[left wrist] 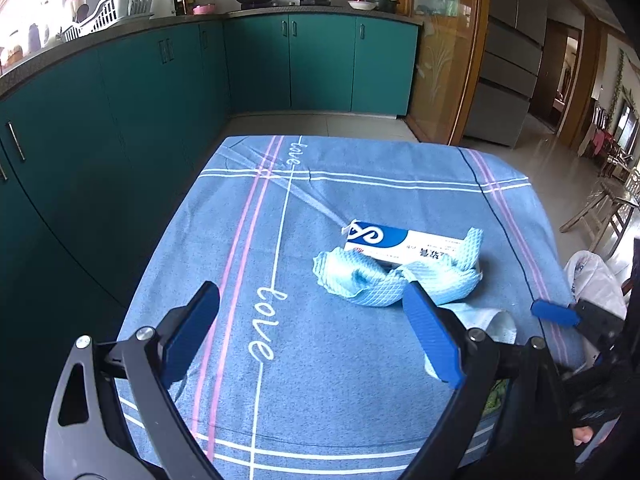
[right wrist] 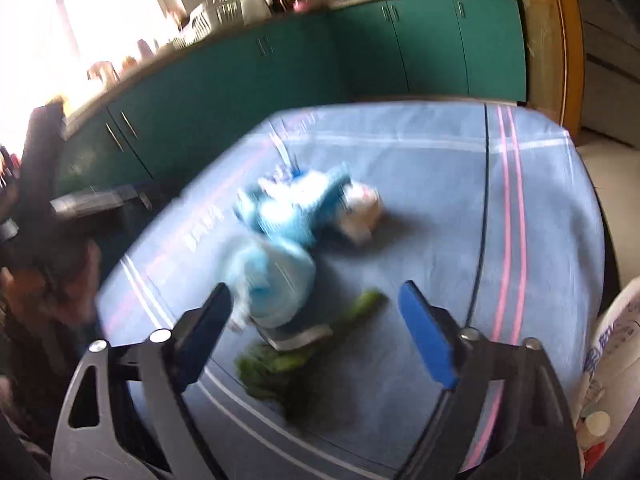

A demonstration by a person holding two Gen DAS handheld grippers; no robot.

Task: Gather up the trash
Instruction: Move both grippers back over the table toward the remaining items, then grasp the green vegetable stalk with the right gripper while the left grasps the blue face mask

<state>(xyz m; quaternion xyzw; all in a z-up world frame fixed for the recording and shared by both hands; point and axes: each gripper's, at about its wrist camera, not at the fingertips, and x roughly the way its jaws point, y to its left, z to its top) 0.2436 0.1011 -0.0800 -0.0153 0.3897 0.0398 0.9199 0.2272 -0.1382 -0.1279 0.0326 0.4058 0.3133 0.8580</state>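
Note:
A crumpled light-blue cloth (left wrist: 372, 280) lies on the blue tablecloth (left wrist: 248, 240), draped against a white and blue carton (left wrist: 404, 242). My left gripper (left wrist: 316, 332) is open and empty, just short of the cloth. My right gripper (right wrist: 316, 332) is open and empty above the table. In its blurred view lie the blue cloth (right wrist: 296, 208), the carton (right wrist: 360, 216), a pale blue crumpled mask or wrapper (right wrist: 276, 280) and green leafy scraps (right wrist: 292, 356). The right gripper's blue fingertip (left wrist: 554, 314) shows at the right of the left wrist view.
A white plastic bag (right wrist: 612, 344) with trash inside hangs at the table's right edge, also in the left wrist view (left wrist: 592, 280). Teal kitchen cabinets (left wrist: 160, 92) run behind and to the left of the table. A fridge (left wrist: 512, 52) and doorway stand to the right.

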